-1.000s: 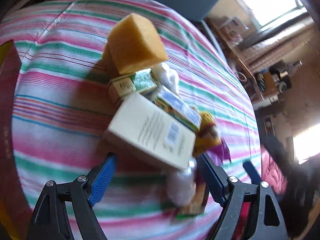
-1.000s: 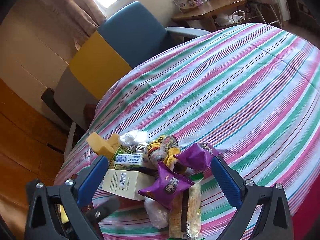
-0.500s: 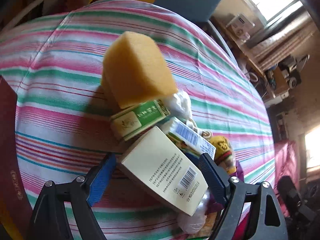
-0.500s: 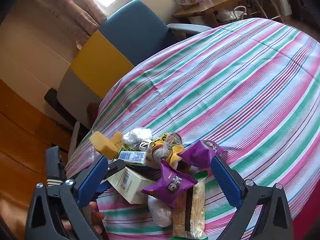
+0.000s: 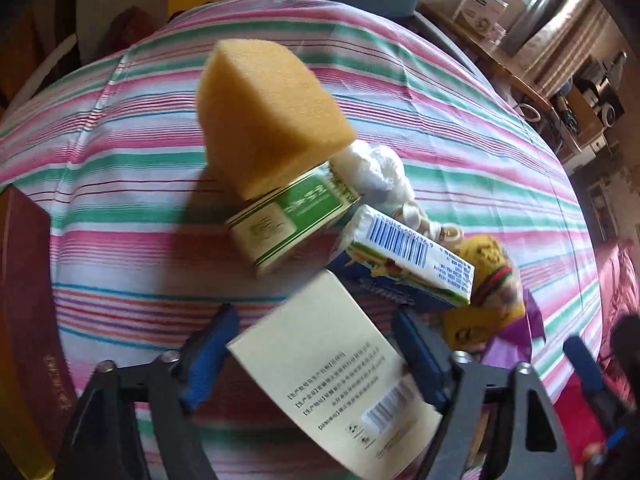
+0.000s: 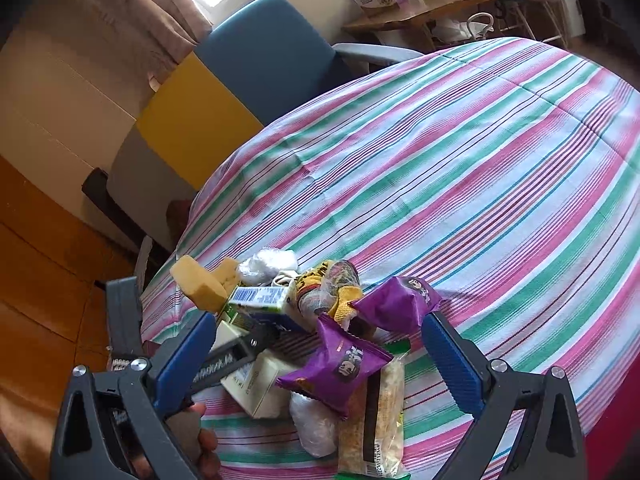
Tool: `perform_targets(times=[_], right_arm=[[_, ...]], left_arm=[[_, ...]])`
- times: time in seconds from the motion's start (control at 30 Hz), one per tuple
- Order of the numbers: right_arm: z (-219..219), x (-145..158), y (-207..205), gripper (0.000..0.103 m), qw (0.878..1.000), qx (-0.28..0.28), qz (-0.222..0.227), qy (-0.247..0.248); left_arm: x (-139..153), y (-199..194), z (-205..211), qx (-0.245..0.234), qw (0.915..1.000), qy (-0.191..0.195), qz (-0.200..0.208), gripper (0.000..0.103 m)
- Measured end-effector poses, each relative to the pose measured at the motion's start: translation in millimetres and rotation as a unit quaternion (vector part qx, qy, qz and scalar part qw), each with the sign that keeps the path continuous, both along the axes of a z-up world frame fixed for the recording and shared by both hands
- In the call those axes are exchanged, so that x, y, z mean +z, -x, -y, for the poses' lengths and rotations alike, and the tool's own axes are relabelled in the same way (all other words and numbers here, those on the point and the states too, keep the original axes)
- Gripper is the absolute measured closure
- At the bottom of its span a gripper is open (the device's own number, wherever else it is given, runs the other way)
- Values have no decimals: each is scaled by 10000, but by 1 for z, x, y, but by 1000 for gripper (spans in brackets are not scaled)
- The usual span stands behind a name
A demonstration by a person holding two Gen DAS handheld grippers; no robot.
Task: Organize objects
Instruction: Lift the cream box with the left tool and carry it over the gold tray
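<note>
A pile of objects lies on the striped tablecloth (image 6: 480, 160). In the left wrist view, a yellow sponge (image 5: 268, 116) leans on a green-and-cream box (image 5: 292, 216), beside a blue-and-white carton (image 5: 404, 256) and a yellow packet (image 5: 488, 288). My left gripper (image 5: 316, 328) straddles a cream box (image 5: 328, 368); its jaws are closing and both blue pads touch the box's edges. My right gripper (image 6: 316, 320) hangs open above two purple snack packets (image 6: 336, 364) and a cracker packet (image 6: 372, 420), holding nothing.
A dark red box (image 5: 24, 320) stands at the table's left edge. A white plastic bag (image 5: 372, 168) sits behind the cartons. A blue and yellow chair (image 6: 268, 52) stands beyond the table. The far striped cloth is bare.
My left gripper rolled and closed in on the cream box, and its jaws narrowed around it. It now shows in the right wrist view. The right gripper stayed put.
</note>
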State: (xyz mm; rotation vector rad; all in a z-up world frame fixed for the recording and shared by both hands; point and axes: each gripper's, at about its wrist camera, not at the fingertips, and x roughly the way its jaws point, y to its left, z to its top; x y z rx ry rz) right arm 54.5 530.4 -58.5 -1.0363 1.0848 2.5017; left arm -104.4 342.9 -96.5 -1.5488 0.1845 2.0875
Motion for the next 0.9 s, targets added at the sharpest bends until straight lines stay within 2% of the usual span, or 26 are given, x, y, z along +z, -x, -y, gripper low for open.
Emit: perform_targets(times=[0.1, 0.23, 0.33, 0.47, 0.63, 0.77, 0.9], right_arm=[[1, 1, 1, 0, 10000, 23, 9, -42], [3, 1, 2, 0, 9999, 64, 54, -103], [6, 1, 4, 0, 9996, 125, 109, -207], [11, 1, 7, 0, 9988, 147, 236, -410], [11, -2, 11, 0, 9977, 128, 409, -528], [13, -4, 13, 0, 9967, 184, 514, -608], [15, -5, 15, 0, 9959, 255, 568, -658]], left_arm=[[13, -12, 25, -283, 9994, 7, -194, 44], [18, -39, 49, -690, 9960, -59, -558, 44], [18, -54, 58, -696, 9952, -175, -663, 44], [8, -65, 51, -816, 9930, 37, -850, 51], [6, -77, 46, -951, 9886, 83, -1162, 51], [8, -86, 49, -1123, 9877, 48, -1088, 52], [3, -91, 52, -1307, 9823, 163, -1329, 52]])
